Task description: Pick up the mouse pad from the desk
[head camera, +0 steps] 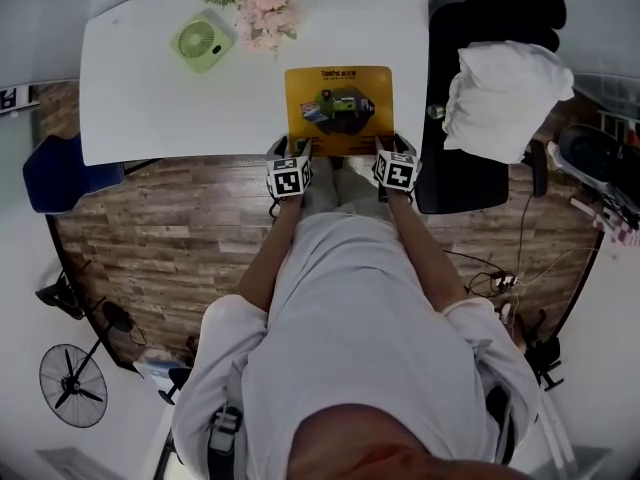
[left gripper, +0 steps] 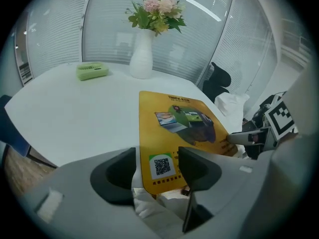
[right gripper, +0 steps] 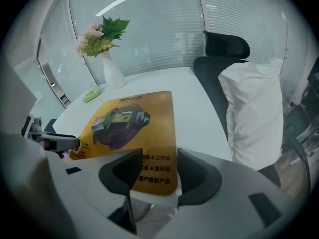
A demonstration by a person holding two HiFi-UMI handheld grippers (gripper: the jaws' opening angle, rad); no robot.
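A yellow mouse pad (head camera: 338,108) with a printed picture lies flat at the near edge of the white desk (head camera: 150,98). My left gripper (head camera: 300,150) is at its near left corner and my right gripper (head camera: 386,148) at its near right corner. In the left gripper view the jaws of the left gripper (left gripper: 157,159) stand wide, with the QR-code corner of the pad (left gripper: 184,128) between them, untouched. In the right gripper view the right gripper (right gripper: 157,166) is open too, around the printed corner of the pad (right gripper: 129,128). That corner reaches slightly past the desk edge.
A green desk fan (head camera: 203,41) and a white vase of flowers (head camera: 262,3) stand at the far side of the desk. A black chair (head camera: 470,183) with a white cloth (head camera: 505,93) is on the right. A blue chair (head camera: 60,173) is on the left, a floor fan (head camera: 72,385) behind.
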